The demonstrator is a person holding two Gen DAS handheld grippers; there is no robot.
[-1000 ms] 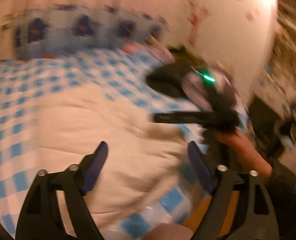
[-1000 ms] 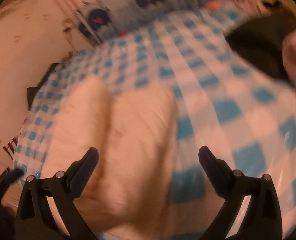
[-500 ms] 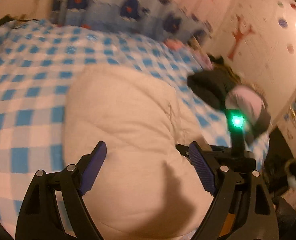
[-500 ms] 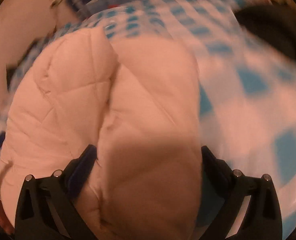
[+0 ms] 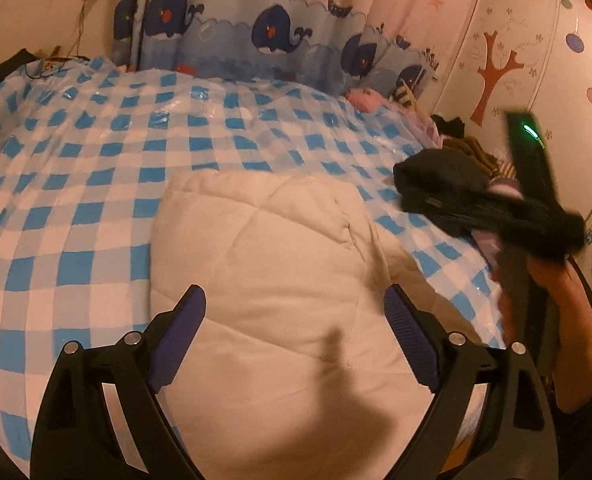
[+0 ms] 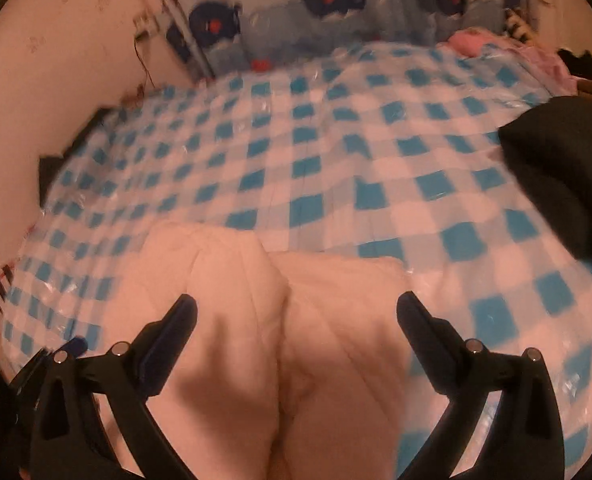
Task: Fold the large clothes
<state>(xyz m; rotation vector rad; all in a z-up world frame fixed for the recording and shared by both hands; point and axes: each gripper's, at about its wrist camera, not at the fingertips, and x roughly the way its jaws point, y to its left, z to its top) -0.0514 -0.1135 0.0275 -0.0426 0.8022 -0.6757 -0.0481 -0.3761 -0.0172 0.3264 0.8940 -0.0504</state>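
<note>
Item: cream quilted coat (image 5: pixel 280 280) — the task's garment. It lies in the lower centre of the left wrist view on the blue-checked bed cover (image 5: pixel 76 200), already doubled into a compact, padded bundle. In the right wrist view the same coat (image 6: pixel 256 320) fills the lower centre, a vertical fold line running down its middle.

Left gripper (image 5: pixel 296 328): released, nothing between its jaws. They have just been opening a little wider; the coat sits below and ahead, untouched by the pads.

Right gripper (image 6: pixel 296 336): jaws spread wide and empty, above the coat's near end. In the left wrist view this tool shows only as a dark blur at right, with the hand (image 5: pixel 551 292) beneath it.

Change since half a second ago: the coat then filled most of both views, close under the jaws — now it sits smaller and lower in the frame, with far more checked cover visible around it. Both grippers have drawn back from the bundle.

Reading for the task: this fold looks finished and let go. The dark garment (image 5: pixel 443 184) at the right edge, well apart from the coat, is probably the next piece.
</note>
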